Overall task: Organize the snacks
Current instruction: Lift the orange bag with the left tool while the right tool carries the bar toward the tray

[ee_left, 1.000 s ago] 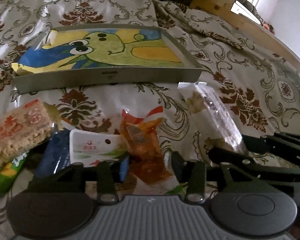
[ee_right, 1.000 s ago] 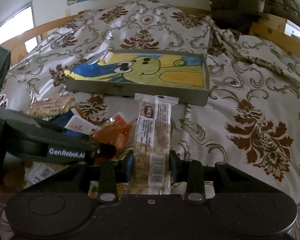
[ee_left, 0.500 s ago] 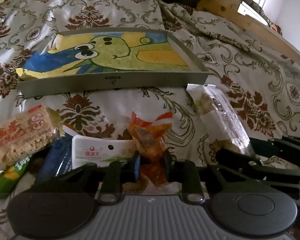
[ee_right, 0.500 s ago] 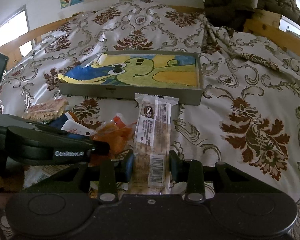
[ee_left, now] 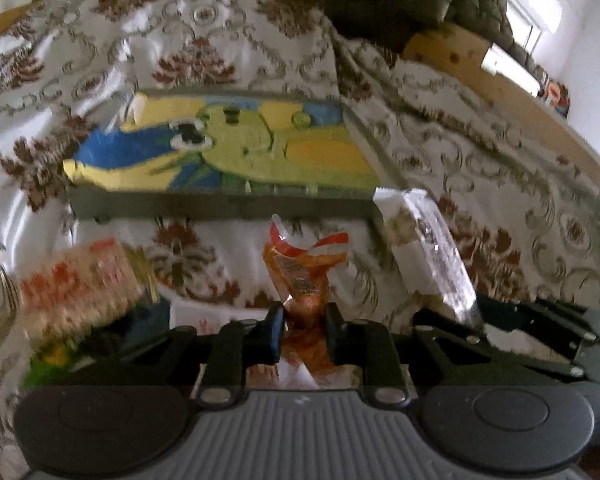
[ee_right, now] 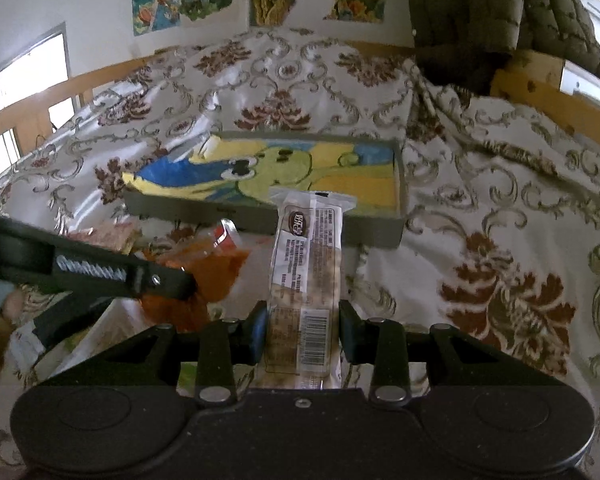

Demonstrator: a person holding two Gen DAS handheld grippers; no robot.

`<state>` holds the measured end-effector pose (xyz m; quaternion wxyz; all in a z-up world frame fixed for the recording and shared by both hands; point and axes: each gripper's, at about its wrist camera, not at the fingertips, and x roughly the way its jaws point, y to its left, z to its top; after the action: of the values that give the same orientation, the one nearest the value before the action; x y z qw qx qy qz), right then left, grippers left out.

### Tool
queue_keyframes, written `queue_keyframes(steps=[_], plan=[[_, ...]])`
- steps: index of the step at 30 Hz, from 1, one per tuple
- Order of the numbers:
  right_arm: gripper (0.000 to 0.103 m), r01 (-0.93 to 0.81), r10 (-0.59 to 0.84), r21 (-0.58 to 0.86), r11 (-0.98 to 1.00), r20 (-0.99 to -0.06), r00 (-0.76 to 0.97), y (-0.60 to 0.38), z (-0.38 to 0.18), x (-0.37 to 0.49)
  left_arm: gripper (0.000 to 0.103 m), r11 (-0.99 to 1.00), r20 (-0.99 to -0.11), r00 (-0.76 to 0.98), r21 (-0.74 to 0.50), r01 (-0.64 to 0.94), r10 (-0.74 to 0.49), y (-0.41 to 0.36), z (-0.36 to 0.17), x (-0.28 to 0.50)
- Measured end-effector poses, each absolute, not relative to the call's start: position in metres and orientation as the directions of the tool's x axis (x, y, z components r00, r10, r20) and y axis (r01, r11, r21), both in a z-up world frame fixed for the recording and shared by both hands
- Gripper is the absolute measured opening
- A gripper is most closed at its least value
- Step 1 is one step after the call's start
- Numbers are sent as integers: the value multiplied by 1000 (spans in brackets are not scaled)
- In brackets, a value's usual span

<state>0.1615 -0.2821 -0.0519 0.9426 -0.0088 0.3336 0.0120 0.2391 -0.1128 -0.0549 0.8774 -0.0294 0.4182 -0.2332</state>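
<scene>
Both grippers are loaded, so you're at the carry-to-tray step. Your left gripper (ee_left: 303,330) is clamped on the orange snack pouch (ee_left: 304,276), pinching its lower end; the pouch sticks up between the fingers. Your right gripper (ee_right: 303,332) is closed on the long clear-wrapped bar (ee_right: 306,264), which points forward toward the tray (ee_right: 260,220). The tray sits on the patterned bedspread (ee_right: 500,200) just beyond both packets and nothing lies on its cartoon-print floor. Other snacks remain on the bed at left: a puffed-rice bar (ee_left: 80,284) and a white packet (ee_left: 212,316), blurred.

Next: carry both packets over the near wall, lower them inside, well apart, then release. Watch the pouch, the pinch looks shallow and may slip.
</scene>
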Motion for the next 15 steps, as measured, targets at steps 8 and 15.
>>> queue_keyframes(steps=[8, 15], plan=[[38, 17, 9, 42, 999, -557, 830, -298, -38, 198, 22, 887, -634, 621, -305, 348, -461, -111, -34, 278], [38, 65, 2, 115, 991, -501, 865, -316, -35, 264, 22, 875, -594, 644, -373, 309, -481, -113, -40, 337]])
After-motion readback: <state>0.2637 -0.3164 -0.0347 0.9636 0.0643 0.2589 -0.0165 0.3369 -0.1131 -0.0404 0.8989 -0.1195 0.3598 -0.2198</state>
